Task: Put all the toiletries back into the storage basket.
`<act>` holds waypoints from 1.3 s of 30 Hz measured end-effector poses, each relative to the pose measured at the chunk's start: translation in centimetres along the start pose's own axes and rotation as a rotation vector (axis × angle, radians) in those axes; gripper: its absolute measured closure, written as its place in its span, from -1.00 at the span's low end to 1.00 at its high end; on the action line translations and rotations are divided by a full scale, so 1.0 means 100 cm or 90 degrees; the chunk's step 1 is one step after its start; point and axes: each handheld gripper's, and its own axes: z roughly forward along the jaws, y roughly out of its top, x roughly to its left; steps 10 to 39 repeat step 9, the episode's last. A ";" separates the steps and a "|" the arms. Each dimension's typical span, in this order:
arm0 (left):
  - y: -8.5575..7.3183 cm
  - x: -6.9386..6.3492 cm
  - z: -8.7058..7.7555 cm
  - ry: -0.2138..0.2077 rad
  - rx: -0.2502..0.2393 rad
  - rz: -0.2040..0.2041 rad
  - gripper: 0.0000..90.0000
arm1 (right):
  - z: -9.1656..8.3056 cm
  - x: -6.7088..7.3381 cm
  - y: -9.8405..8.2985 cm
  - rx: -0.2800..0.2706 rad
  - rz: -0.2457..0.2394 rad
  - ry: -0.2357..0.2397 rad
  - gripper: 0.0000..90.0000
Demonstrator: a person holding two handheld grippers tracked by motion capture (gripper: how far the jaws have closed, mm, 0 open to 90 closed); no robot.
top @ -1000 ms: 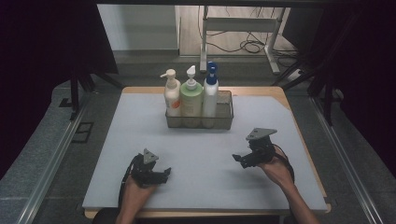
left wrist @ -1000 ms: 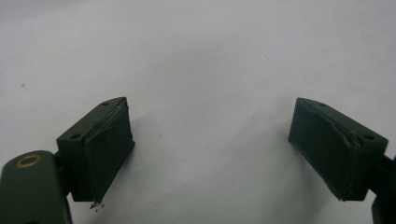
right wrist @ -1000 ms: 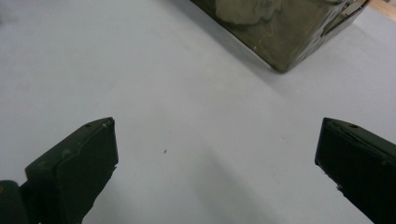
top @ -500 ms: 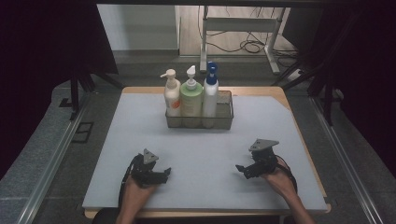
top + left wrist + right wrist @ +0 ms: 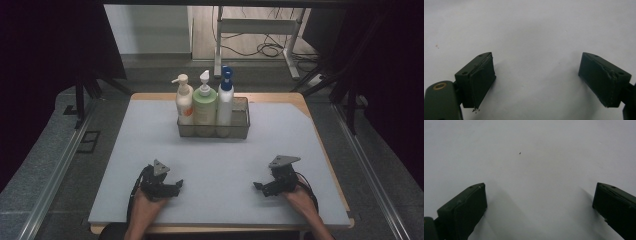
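From above, your left tongs [image 5: 172, 186] and right tongs [image 5: 261, 187] rest near the counter's [image 5: 150, 130] front edge, well apart from the basket [image 5: 242, 122] of three bottles [image 5: 205, 102] by its back edge, while each gripper view shows your jaws spread over bare counter.

The bench [image 5: 150, 150] carries a pale grey mat across the centre of the frame, with a wooden edge visible at top and right. A desk frame [image 5: 260, 30] stands at upper centre, with cables [image 5: 265, 49] lying on the floor beneath it. Dark curtains flank both sides.
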 end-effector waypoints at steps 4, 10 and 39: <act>0.000 0.000 0.000 0.000 0.000 0.000 -0.71 | 0.001 0.001 0.000 -0.001 -0.001 -0.006 -1.00; 0.000 0.000 0.000 0.000 0.000 0.000 -0.71 | 0.001 0.001 -0.001 -0.003 -0.003 -0.007 -1.00; 0.000 0.000 0.000 0.000 0.000 0.000 -0.71 | 0.001 0.001 -0.001 -0.003 -0.003 -0.007 -1.00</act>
